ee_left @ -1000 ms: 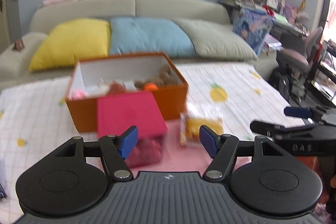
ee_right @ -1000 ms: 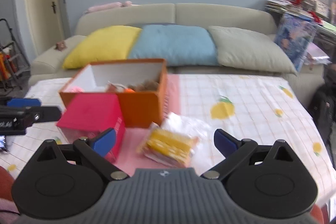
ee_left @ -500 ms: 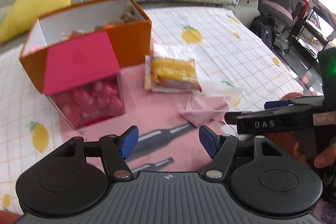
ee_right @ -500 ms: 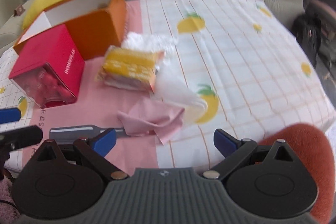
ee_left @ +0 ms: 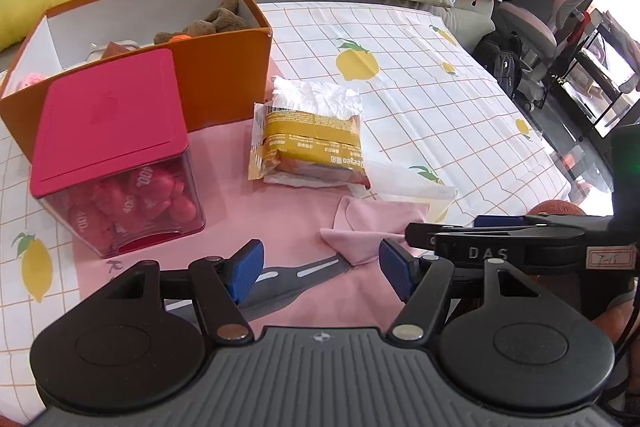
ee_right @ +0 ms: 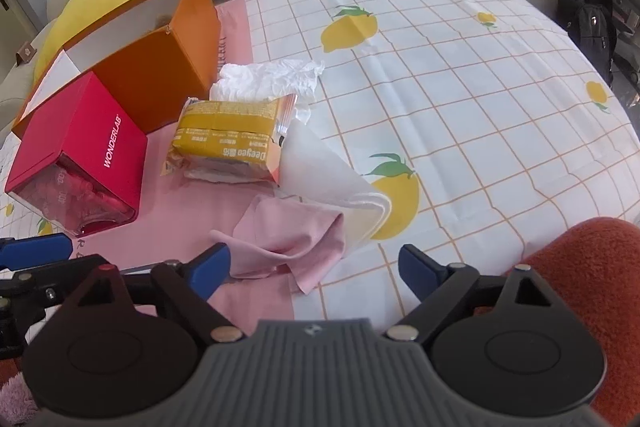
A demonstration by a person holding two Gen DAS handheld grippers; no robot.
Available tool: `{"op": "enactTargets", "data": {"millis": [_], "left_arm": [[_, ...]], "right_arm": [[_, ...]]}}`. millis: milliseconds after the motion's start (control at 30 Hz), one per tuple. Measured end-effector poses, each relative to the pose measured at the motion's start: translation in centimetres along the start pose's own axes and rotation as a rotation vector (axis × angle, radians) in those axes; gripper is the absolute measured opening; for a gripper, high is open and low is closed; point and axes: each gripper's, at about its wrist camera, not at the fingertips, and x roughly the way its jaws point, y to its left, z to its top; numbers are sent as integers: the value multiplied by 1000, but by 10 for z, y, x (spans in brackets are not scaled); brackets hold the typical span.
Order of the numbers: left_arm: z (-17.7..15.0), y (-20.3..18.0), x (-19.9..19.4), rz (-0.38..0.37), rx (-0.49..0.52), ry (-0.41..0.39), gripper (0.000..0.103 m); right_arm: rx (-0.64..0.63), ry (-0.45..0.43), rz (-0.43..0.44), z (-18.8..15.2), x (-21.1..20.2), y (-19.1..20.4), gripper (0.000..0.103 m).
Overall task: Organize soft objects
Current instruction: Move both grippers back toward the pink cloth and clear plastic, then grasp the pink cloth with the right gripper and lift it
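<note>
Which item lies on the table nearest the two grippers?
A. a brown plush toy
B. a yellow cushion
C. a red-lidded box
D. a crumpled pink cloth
D: the pink cloth lies bunched just ahead of the right gripper and close to the left gripper, nearer than the yellow tissue pack behind it.

A crumpled pale pink cloth (ee_right: 288, 239) lies bunched on the pink part of the table covering, nearest the near edge, its folds loose and one corner turned under. Touching its far side, a folded white tissue sheet (ee_right: 332, 171) slopes toward a yellow tissue packet (ee_right: 228, 139) lying flat, torn open. Behind the packet sits a crumpled white tissue wad (ee_right: 268, 79). In the open orange cardboard box (ee_left: 224, 75) lies a brown plush toy (ee_left: 216, 21), slumped against the far corner.
</note>
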Motion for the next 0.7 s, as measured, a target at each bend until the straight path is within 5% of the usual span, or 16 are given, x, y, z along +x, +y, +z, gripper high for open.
{"op": "enactTargets", "data": {"millis": [333,433,533,633,700], "left_arm": [[1,-1,13,11,12,41,78],[2,2,15,12,-2,47,78],[2,5,17,9,-17,53,78],[3,5,17,9,-17,54,78],[3,5,17,8,-20,53,78]], "right_arm": [[-96,36,-84,11,40,4,83],[-176,53,-112,7,46,14,69],[-199,121,-92,3,56,15,34],[-187,123,-79,4,55,12,32],[-188,125,-55,3,54,13,18]]}}
